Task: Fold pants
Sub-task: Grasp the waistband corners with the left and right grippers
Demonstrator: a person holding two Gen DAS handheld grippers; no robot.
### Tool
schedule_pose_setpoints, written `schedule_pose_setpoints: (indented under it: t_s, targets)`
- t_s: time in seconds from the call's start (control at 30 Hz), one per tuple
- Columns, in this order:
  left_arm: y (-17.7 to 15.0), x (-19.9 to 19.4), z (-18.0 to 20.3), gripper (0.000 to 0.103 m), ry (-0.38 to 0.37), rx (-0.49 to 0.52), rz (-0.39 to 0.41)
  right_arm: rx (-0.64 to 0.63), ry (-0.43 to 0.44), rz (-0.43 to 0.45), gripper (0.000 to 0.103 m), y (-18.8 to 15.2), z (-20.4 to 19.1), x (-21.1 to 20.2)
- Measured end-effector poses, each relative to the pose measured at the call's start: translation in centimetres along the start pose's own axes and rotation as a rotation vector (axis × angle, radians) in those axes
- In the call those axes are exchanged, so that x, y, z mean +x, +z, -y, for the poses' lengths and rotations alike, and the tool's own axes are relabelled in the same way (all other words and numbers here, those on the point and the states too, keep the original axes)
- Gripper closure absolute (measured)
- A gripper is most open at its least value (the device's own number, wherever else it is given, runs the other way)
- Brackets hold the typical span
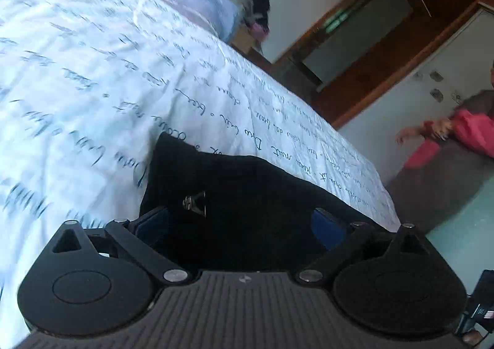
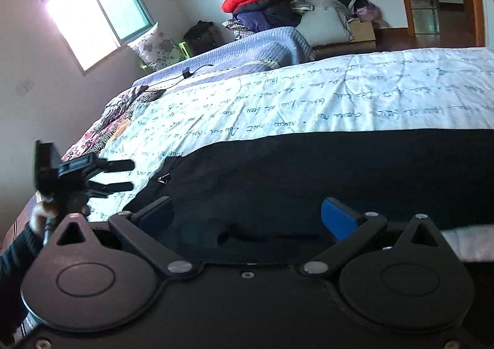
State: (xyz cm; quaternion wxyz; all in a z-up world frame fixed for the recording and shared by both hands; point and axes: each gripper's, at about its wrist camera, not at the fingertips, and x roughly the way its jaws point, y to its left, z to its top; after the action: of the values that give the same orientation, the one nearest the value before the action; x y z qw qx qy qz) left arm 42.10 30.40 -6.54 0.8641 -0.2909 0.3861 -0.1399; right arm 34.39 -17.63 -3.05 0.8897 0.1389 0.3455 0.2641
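Black pants [image 2: 308, 170] lie flat along the near side of a bed covered by a pale quilt [image 2: 308, 96] printed with handwriting. A small metal tag [image 2: 163, 178] shows near their left end. My right gripper [image 2: 247, 216] is open just over the pants, its blue pads [image 2: 339, 219] wide apart with dark cloth below them. My left gripper [image 1: 240, 225] is also open over the pants' end [image 1: 247, 194], close to the tag [image 1: 194, 204]. In the right wrist view the left gripper [image 2: 131, 175] hovers at the pants' left end, fingers apart with nothing between them.
A blue blanket [image 2: 247, 49] and a tall pile of clothes [image 2: 265, 6] sit at the far end of the bed. A window [image 2: 92, 18] lights the left wall. A person in a pink sleeve [image 1: 463, 133] stands past the bed's edge, near a wooden door frame [image 1: 386, 77].
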Motion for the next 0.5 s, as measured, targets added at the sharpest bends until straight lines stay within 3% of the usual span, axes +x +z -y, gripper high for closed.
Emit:
schedule_pose_setpoints:
  t_s: [0.13,0.27,0.5]
  targets:
    - [2.3,2.1,-0.9,0.006,0.071,0.053,-0.005,0.009,0.011,-0.034,0.000,0.5,0.4,2.0]
    - [3.6,3.9,-1.8,0.006,0.016,0.013,-0.077,0.015,0.016,-0.067,0.000,0.4,1.0,3.4]
    - [5.5,6.2,-2.2,0.006,0.112,0.108,-0.098,0.010,0.024,-0.086,0.000,0.6,1.7,5.1]
